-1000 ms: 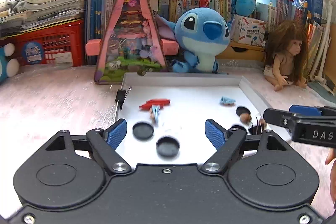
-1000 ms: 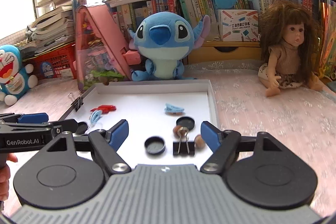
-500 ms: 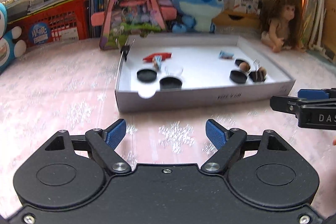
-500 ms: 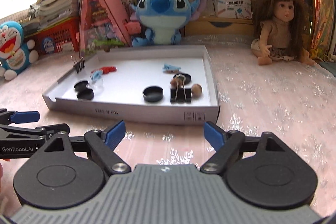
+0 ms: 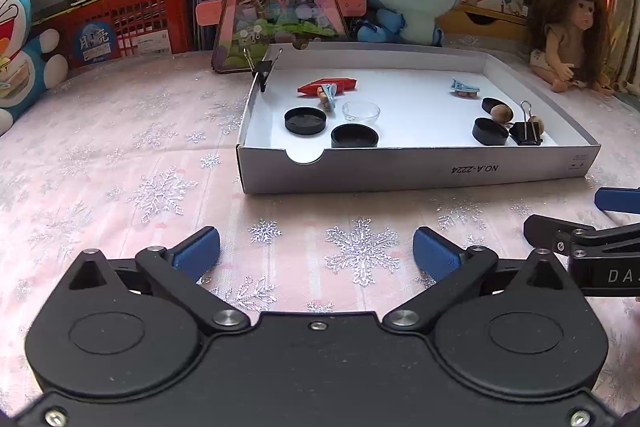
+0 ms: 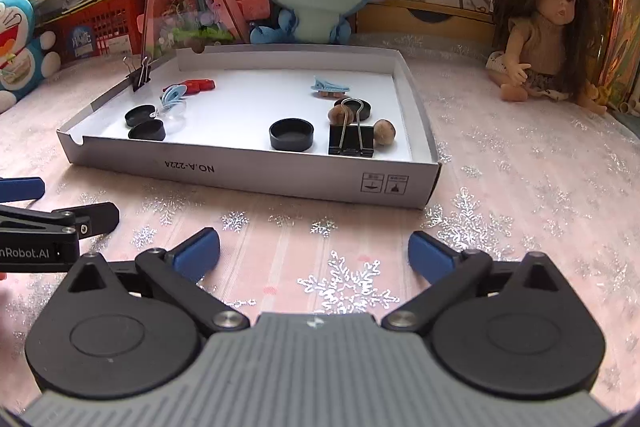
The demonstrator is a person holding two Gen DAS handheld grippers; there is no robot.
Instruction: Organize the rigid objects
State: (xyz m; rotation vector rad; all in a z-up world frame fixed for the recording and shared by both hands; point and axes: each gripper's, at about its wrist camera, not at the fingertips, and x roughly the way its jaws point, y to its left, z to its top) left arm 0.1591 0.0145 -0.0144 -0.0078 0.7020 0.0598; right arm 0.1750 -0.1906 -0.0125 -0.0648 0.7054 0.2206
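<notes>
We log both grippers in front of the shallow white cardboard tray (image 5: 412,169), over the pink snowflake-print tablecloth (image 5: 120,155). The left gripper (image 5: 316,251) has its blue-padded fingers spread wide with nothing between them; the right gripper (image 6: 314,251) is likewise released and empty.

All task items lie inside the tray. Toward its left end: two round black plastic lids (image 5: 305,120), (image 5: 354,136), a small clear plastic dish (image 5: 361,111) just behind them, a red plastic clip (image 5: 326,86) and a light-blue clip (image 5: 329,95) touching it. A black binder clip (image 5: 262,70) is clamped on the tray's left wall. Toward its right end: another two black lids (image 6: 291,134), (image 6: 354,107), a large black metal binder clip (image 6: 351,143) lying flat, two brown nut-like balls (image 6: 385,132), (image 6: 340,115) beside it, and a blue hair clip (image 6: 330,87) further back.

Handling judgement: everything looks light and stiff. The lids are low and smooth, likely slippery; we would pinch across the rim. The clear dish looks thin and possibly crackable, so a gentle grip across its wall. The flat binder clip is best taken by its black body, not the wire handles, which would swing. The nuts may roll; we would close across their middles. Little sorting seems left, if any.
</notes>
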